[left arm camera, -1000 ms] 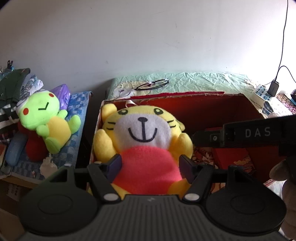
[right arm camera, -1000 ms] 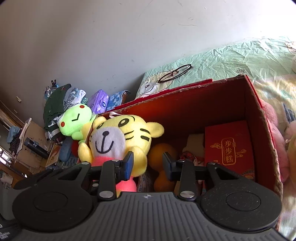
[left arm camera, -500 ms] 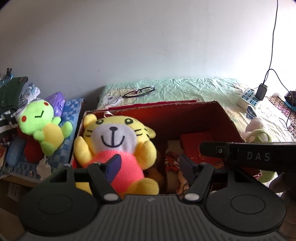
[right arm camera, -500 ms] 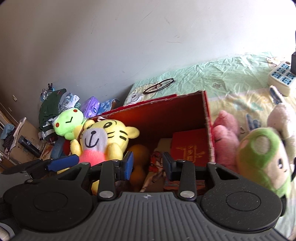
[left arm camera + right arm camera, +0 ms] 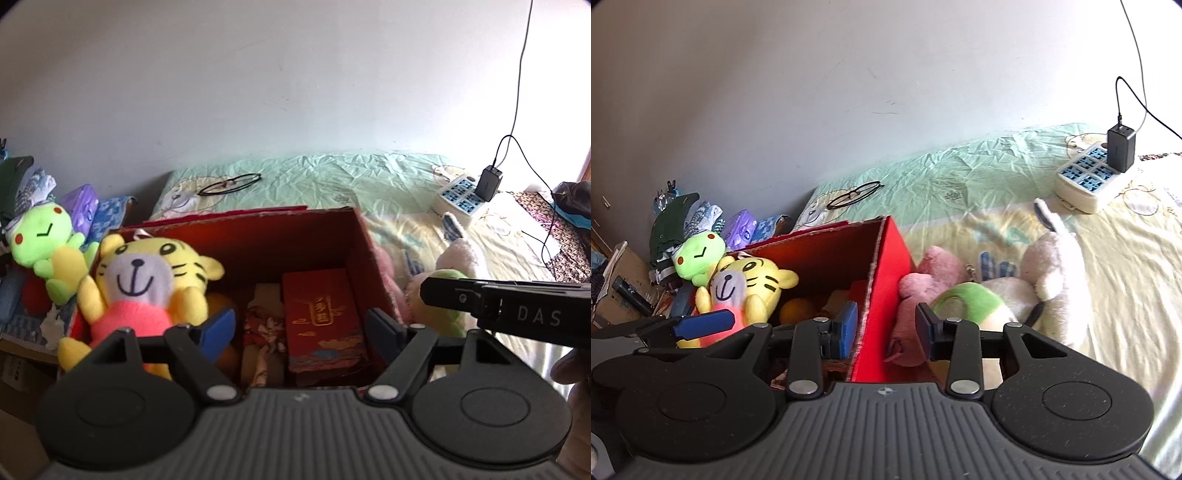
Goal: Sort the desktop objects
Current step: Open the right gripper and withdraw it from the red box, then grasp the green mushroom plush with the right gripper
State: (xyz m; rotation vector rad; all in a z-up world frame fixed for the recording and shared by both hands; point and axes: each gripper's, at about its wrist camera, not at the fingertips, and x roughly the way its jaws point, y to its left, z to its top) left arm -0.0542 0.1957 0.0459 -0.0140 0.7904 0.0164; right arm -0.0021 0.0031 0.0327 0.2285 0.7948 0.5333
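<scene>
The left claw [image 5: 301,330] stands released, its jaws just having been opening, nothing pinched between them. The right claw [image 5: 886,326] is partly open and empty, straddling the near corner of the red box [image 5: 886,258] without gripping it. The yellow tiger plush [image 5: 147,284] sits propped in the box's left end, pink shirt, arms raised. A second ago the left claw's pads framed its body; now it lies clear of them. Pink, green and white plush toys [image 5: 990,288] lie on the bed [image 5: 960,173] beyond.
</scene>
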